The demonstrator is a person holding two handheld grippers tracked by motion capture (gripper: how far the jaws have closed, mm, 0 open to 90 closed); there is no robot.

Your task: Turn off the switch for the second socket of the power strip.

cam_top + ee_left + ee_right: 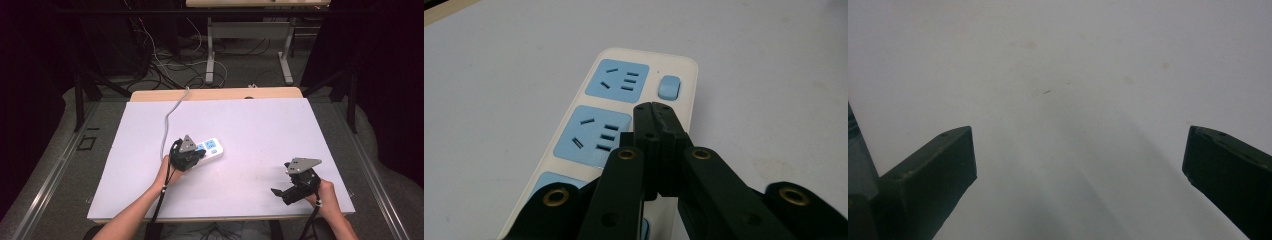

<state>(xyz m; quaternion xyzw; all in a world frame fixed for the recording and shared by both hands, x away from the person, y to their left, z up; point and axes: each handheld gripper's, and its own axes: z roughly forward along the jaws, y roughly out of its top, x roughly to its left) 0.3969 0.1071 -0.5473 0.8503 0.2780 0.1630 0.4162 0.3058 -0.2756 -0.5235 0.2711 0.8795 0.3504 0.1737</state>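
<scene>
On the white table (250, 125), left gripper (652, 107) pressed together over the power strip (684, 75); right gripper (1078, 165) spread wide

No legible text, labels, brands or numbers. The power strip (624, 120) carries blue socket faces and a blue switch beside its end socket, all unmarked.
</scene>
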